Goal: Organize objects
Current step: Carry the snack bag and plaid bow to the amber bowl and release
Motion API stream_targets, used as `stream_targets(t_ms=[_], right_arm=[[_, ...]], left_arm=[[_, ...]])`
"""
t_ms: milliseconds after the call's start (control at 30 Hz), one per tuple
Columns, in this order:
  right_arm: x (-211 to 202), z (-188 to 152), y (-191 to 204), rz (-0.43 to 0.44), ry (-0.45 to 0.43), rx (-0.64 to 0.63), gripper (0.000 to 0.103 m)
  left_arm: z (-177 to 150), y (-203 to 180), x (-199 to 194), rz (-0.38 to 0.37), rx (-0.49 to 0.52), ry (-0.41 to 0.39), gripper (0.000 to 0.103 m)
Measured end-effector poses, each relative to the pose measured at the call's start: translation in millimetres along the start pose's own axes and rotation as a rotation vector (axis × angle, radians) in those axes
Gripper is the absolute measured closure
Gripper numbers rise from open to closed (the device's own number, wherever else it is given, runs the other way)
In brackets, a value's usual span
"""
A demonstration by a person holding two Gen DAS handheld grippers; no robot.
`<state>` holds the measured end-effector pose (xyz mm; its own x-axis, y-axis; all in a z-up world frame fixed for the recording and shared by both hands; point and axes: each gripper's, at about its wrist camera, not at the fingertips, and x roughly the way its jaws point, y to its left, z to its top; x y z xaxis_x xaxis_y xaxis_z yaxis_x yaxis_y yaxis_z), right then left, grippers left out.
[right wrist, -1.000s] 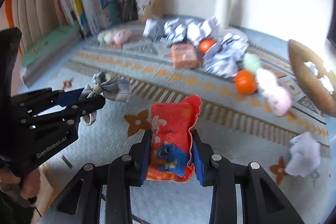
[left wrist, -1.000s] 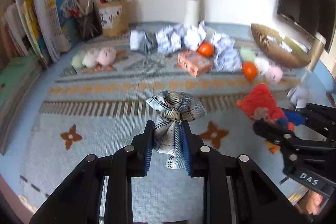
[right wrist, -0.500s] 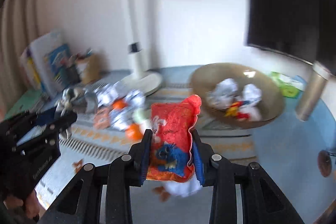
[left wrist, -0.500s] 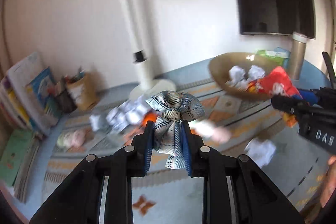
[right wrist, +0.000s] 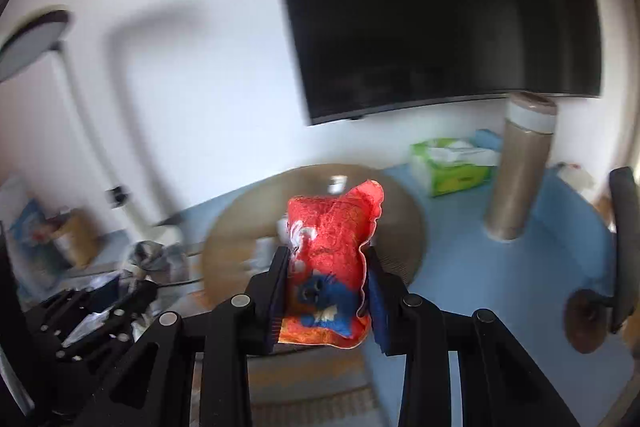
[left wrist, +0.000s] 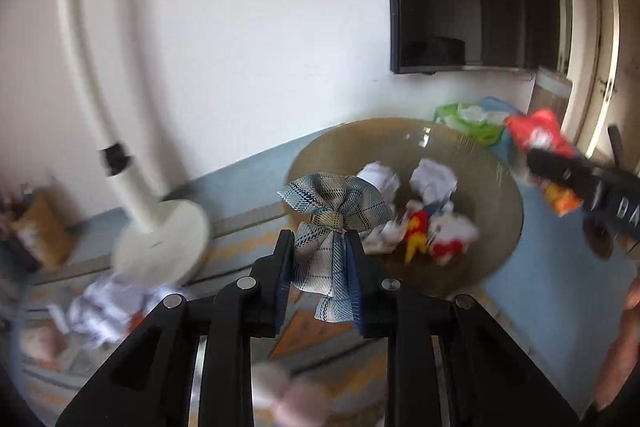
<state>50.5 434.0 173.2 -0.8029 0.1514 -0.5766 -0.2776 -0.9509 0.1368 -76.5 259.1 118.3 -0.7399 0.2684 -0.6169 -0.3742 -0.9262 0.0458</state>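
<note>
My left gripper (left wrist: 320,247) is shut on a grey-blue plaid cloth bow (left wrist: 334,211) and holds it in the air in front of a wide brown bowl (left wrist: 500,223). Crumpled white paper and a red-and-yellow toy lie inside the bowl. My right gripper (right wrist: 326,259) is shut on a red cloth pouch with a blue animal figure (right wrist: 332,251), also held above the same bowl (right wrist: 404,227). The left wrist view catches the right gripper (left wrist: 560,163) with the pouch (left wrist: 536,135) at the right edge, over the bowl's far rim. The left gripper (right wrist: 132,291) shows at lower left in the right wrist view.
A white lamp base (left wrist: 164,239) stands left of the bowl, with crumpled papers (left wrist: 108,307) on the patterned mat. A green tissue box (right wrist: 452,163) and a tall tan flask (right wrist: 520,171) stand behind the bowl. A dark screen (right wrist: 440,7) hangs on the wall.
Both grippers have swung right and risen from the patterned mat toward the brown bowl, each keeping its hold. The bowl now fills the middle of both views.
</note>
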Motion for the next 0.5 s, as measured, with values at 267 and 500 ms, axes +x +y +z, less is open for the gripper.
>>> stream_targets(t_ms=[267, 500], right_arm=[[61, 15, -16, 0.085, 0.123, 0.082, 0.062], [38, -5, -13, 0.089, 0.119, 0.038, 0.055]], left_arm=[[14, 13, 22, -0.060, -0.115, -0.025, 0.028], [-10, 35, -14, -0.001, -0.120, -0.019, 0.028]])
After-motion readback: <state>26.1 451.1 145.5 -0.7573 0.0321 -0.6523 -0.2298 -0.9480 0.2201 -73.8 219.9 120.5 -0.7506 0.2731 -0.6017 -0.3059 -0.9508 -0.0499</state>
